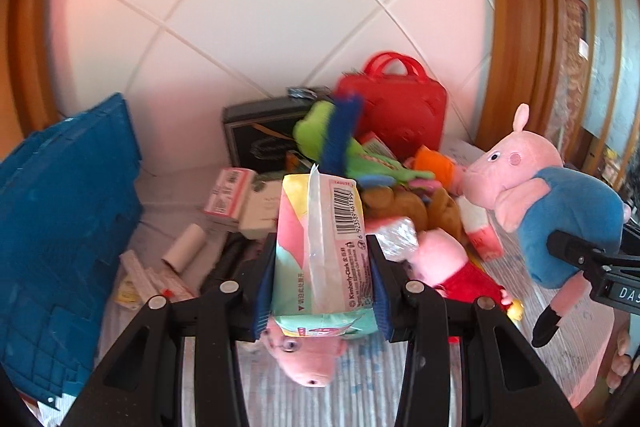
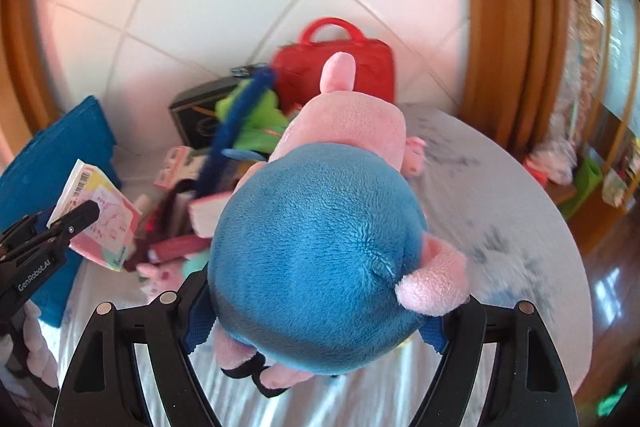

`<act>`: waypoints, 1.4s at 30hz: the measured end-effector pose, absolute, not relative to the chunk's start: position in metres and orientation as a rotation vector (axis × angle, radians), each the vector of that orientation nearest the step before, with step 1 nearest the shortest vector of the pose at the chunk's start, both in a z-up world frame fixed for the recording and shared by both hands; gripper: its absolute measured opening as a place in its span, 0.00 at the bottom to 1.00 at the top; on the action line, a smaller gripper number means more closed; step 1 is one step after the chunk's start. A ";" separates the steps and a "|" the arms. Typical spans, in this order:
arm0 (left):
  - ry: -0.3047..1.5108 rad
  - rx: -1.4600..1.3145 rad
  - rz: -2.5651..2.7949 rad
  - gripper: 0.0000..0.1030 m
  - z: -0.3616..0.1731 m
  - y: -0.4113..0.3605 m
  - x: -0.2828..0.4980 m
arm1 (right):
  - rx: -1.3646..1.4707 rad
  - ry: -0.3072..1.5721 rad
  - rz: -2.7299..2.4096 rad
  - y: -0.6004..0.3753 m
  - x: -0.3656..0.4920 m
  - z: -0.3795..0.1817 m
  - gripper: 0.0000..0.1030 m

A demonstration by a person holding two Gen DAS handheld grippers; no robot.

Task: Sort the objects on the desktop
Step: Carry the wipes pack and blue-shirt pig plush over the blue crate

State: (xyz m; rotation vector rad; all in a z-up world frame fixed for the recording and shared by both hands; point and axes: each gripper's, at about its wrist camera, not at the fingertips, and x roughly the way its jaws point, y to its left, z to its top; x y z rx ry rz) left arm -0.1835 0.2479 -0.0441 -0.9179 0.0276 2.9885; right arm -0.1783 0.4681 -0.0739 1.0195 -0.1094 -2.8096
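My left gripper [image 1: 322,275] is clamped on a soft pastel-printed plastic pack of tissues [image 1: 322,247], the blue pads pressing its two long sides, and the pack hangs lifted above the table. My right gripper [image 2: 316,323] is clamped on a pink plush pig in a blue body [image 2: 320,251], its jaws wide around the round blue belly, the pig's head pointing away from me and one pink arm resting over the right finger.

Below the tissue pack lies another pink plush pig in a red dress [image 1: 448,267], with a pink plush head [image 1: 308,359] just under my left fingers. Further out sits a heap: a green plush toy with a blue fuzzy strip [image 1: 340,135], a brown plush [image 1: 400,203], small pink-and-white cartons [image 1: 228,193], and a white paper roll [image 1: 186,243]. Behind them stand a black box [image 1: 256,131] and a red plastic carry case with handles [image 1: 400,103] against the white tiled wall [image 1: 240,7]. A blue plastic crate [image 1: 60,227] stands at the left, on the pale patterned tablecloth [image 2: 500,207].
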 end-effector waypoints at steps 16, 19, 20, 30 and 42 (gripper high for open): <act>0.008 -0.693 3.454 0.39 0.046 0.020 -0.074 | 0.589 0.067 -2.487 0.183 -0.139 0.033 0.78; 0.011 -0.682 3.527 0.39 0.058 -0.033 -0.054 | 0.536 0.092 -2.426 0.116 -0.123 0.049 0.78; 0.009 -0.688 3.550 0.39 0.060 -0.054 -0.048 | 0.526 0.097 -2.407 0.096 -0.119 0.052 0.79; -0.090 -0.897 3.614 0.40 0.048 -0.204 -0.034 | 0.585 0.131 -2.296 -0.073 -0.118 0.050 0.79; -0.204 -0.958 3.521 0.53 0.025 -0.251 -0.054 | 0.643 0.295 -2.378 -0.128 -0.145 0.024 0.85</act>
